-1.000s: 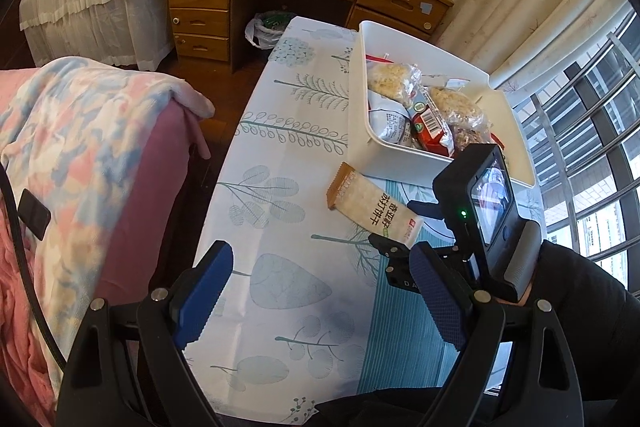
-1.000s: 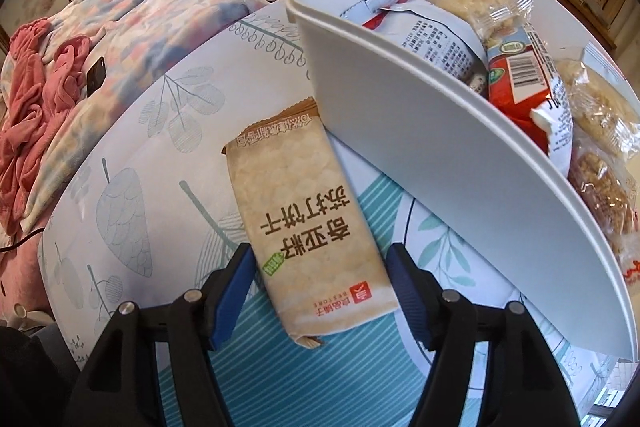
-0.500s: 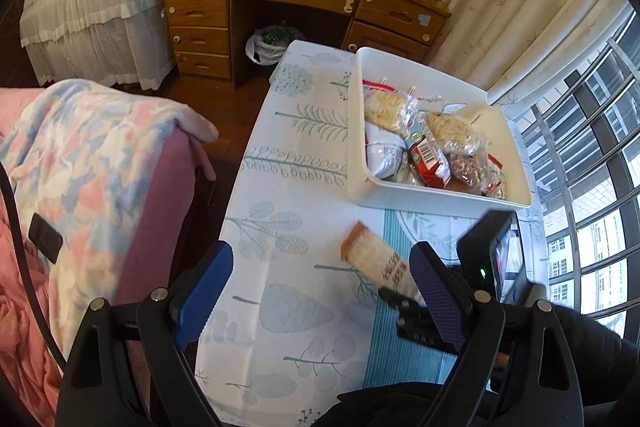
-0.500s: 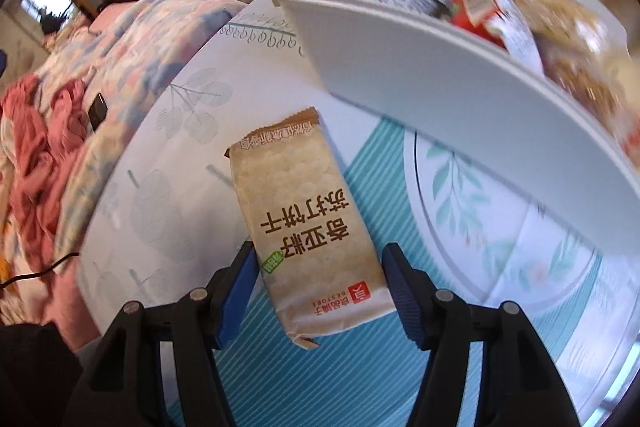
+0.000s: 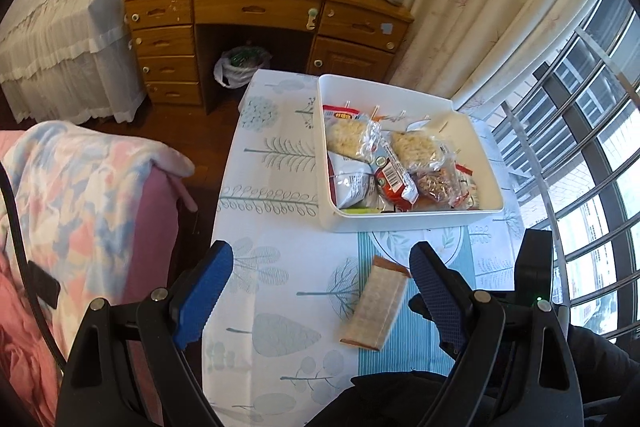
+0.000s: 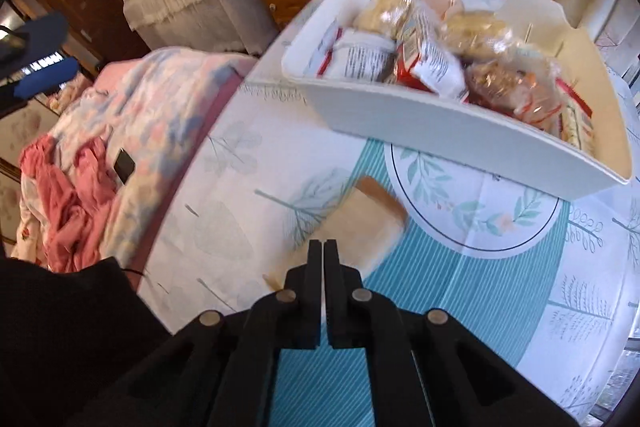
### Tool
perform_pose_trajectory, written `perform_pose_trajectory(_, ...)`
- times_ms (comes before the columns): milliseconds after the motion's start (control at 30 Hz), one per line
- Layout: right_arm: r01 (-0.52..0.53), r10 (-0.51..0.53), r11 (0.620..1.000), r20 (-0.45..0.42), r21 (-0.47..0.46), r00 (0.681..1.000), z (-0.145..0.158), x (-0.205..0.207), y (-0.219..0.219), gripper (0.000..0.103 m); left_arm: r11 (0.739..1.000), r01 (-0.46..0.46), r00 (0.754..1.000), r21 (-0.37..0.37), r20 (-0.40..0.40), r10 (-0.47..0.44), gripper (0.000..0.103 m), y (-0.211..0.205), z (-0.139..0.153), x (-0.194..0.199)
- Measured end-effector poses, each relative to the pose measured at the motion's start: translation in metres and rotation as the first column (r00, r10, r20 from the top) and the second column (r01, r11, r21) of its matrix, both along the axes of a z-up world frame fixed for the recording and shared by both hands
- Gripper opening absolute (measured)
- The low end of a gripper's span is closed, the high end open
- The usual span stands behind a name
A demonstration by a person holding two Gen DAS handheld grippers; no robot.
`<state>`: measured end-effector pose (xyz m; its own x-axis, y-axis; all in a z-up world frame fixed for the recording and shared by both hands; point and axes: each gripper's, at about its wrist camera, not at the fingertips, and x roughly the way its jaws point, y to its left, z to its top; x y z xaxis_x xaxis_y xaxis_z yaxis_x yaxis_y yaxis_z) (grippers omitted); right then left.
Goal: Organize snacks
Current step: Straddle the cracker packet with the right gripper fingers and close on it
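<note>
A tan cracker packet [image 5: 378, 303] lies flat on the leaf-print tablecloth [image 5: 272, 187], just in front of a white bin [image 5: 400, 223] filled with several snack bags. My left gripper [image 5: 320, 259] hovers above the table, open and empty, with the packet seen near its right finger. In the right wrist view my right gripper [image 6: 323, 247] is shut, pads pressed together with nothing visible between them. The blurred packet [image 6: 360, 223] lies beneath and beyond its tips, in front of the bin [image 6: 440, 131].
A pastel blanket [image 5: 80, 187] over pink bedding borders the table's left edge, with a dark phone [image 6: 124, 165] on it. A wooden desk [image 5: 260, 11] and a bagged bin [image 5: 240, 65] stand beyond the table. Window bars [image 5: 580, 147] run along the right.
Both grippers have risen and the view is wider. The right gripper's jaws, which straddled the packet, have closed fully; the packet has turned and lies on the cloth, plain side up.
</note>
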<state>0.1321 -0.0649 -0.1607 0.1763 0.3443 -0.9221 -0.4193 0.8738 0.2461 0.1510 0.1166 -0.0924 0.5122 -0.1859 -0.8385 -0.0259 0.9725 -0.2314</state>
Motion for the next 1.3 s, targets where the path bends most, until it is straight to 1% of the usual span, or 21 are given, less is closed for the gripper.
perform_pose_trajectory(100, 0.017, -0.017, 1.0, -0.016, -0.009, 1.0, -0.003, -0.001, 0.004, 0.0, 1.0, 0.008, 1.0, -0.001, 0.0, -0.008, 0.089, 0.005, 0.001, 0.0)
perform_pose_trajectory(233, 0.043, -0.043, 0.999, -0.028, 0.008, 0.999, -0.002, -0.006, 0.008, 0.0, 1.0, 0.025, 1.0, -0.002, -0.008, -0.025, 0.089, 0.013, 0.001, -0.005)
perform_pose_trajectory(400, 0.086, -0.086, 0.996, -0.032, 0.002, 0.996, -0.002, -0.013, 0.017, 0.0, 0.998, 0.067, 0.998, 0.009, -0.004, -0.067, 0.089, 0.02, 0.002, -0.009)
perform_pose_trajectory(533, 0.164, -0.165, 0.986, -0.034, -0.021, 0.986, -0.009, -0.019, 0.022, 0.001, 0.993, 0.117, 0.993, 0.015, 0.012, -0.117, 0.089, 0.028, 0.002, -0.008)
perform_pose_trajectory(633, 0.228, -0.229, 0.973, -0.043, -0.024, 0.972, -0.015, -0.026, 0.024, 0.001, 0.987, 0.161, 0.987, 0.022, 0.01, -0.162, 0.089, 0.03, 0.0, -0.007)
perform_pose_trajectory(700, 0.261, -0.262, 0.965, -0.043, -0.02, 0.964, -0.017, -0.031, 0.024, 0.006, 0.983, 0.179, 0.983, 0.034, 0.019, -0.18, 0.089, 0.03, 0.001, -0.006)
perform_pose_trajectory(733, 0.284, -0.285, 0.958, -0.042, -0.028, 0.958, -0.018, -0.033, 0.023, 0.016, 0.982, 0.188, 0.982, 0.037, 0.02, -0.188, 0.089, 0.031, 0.001, -0.005)
perform_pose_trajectory(767, 0.299, -0.3, 0.954, -0.04, -0.035, 0.953, -0.019, -0.034, 0.022, 0.028, 0.98, 0.194, 0.981, 0.042, 0.016, -0.195, 0.089, 0.031, 0.0, -0.006)
perform_pose_trajectory(800, 0.318, -0.319, 0.947, -0.037, -0.04, 0.947, -0.019, -0.036, 0.02, 0.033, 0.979, 0.2, 0.98, 0.046, 0.011, -0.201, 0.089, 0.031, -0.001, -0.005)
perform_pose_trajectory(833, 0.328, -0.33, 0.944, -0.037, -0.041, 0.943, -0.019, -0.037, 0.018, 0.041, 0.978, 0.204, 0.979, 0.049, 0.005, -0.205, 0.089, 0.031, -0.002, -0.005)
perform_pose_trajectory(867, 0.341, -0.343, 0.939, -0.038, -0.048, 0.939, -0.02, -0.037, 0.015, 0.053, 0.977, 0.207, 0.978, 0.051, -0.001, -0.207, 0.089, 0.031, -0.003, -0.004)
perform_pose_trajectory(933, 0.358, -0.361, 0.931, -0.033, -0.071, 0.932, -0.023, -0.038, 0.012, 0.066, 0.976, 0.211, 0.977, 0.051, -0.011, -0.211, 0.089, 0.03, -0.006, -0.002)
perform_pose_trajectory(1033, 0.368, -0.374, 0.922, -0.033, -0.117, 0.927, -0.031, -0.037, 0.008, 0.066, 0.974, 0.218, 0.976, 0.066, -0.026, -0.217, 0.089, 0.027, -0.009, 0.001)
perform_pose_trajectory(1100, 0.375, -0.385, 0.916, -0.049, -0.142, 0.922, -0.038, -0.035, 0.004, 0.066, 0.973, 0.218, 0.976, 0.071, -0.031, -0.216, 0.089, 0.026, -0.011, 0.003)
perform_pose_trajectory(1233, 0.415, -0.426, 0.904, -0.123, -0.104, 0.897, -0.051, -0.026, -0.004, 0.066, 0.974, 0.212, 0.977, 0.08, -0.054, -0.209, 0.089, 0.028, -0.018, 0.008)
perform_pose_trajectory(1300, 0.427, -0.439, 0.898, -0.14, -0.108, 0.887, -0.056, -0.021, -0.003, 0.067, 0.974, 0.209, 0.977, 0.09, -0.07, -0.203, 0.089, 0.03, -0.022, 0.011)
